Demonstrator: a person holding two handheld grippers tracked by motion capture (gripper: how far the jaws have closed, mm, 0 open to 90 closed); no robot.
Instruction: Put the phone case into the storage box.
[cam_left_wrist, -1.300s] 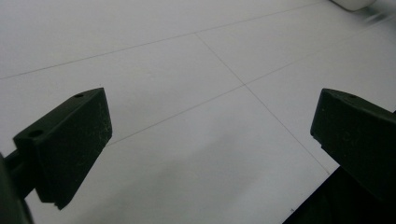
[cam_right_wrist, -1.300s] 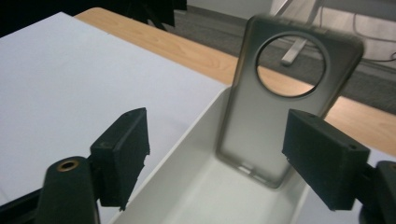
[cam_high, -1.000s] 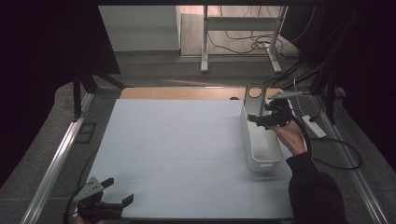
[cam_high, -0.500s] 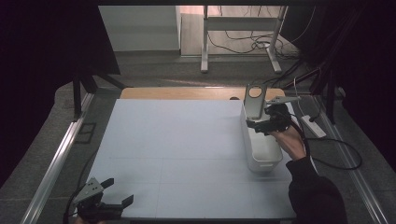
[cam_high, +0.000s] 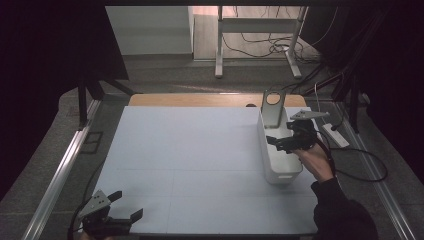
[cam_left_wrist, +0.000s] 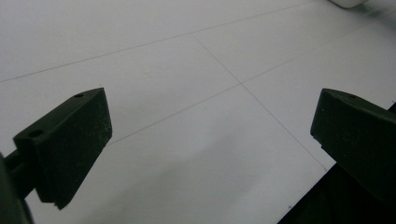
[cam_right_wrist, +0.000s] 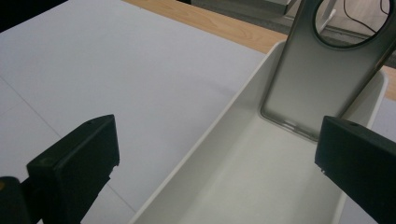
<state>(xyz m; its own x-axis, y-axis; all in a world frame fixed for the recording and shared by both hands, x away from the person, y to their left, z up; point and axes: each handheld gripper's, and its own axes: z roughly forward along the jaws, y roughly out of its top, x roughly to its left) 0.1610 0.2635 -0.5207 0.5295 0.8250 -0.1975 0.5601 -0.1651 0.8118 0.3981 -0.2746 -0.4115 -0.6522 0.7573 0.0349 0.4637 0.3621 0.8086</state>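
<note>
Now the right gripper (cam_high: 280, 143) hangs over the white bin (cam_high: 270, 167) at the counter's (cam_high: 190, 150) right, jaws just opened wide, empty. The metal stand (cam_high: 273, 107) leans in the bin's far end: placed, I'd say. Next, pull clear. The left gripper (cam_high: 120, 212) waits wide, near-left.
</note>
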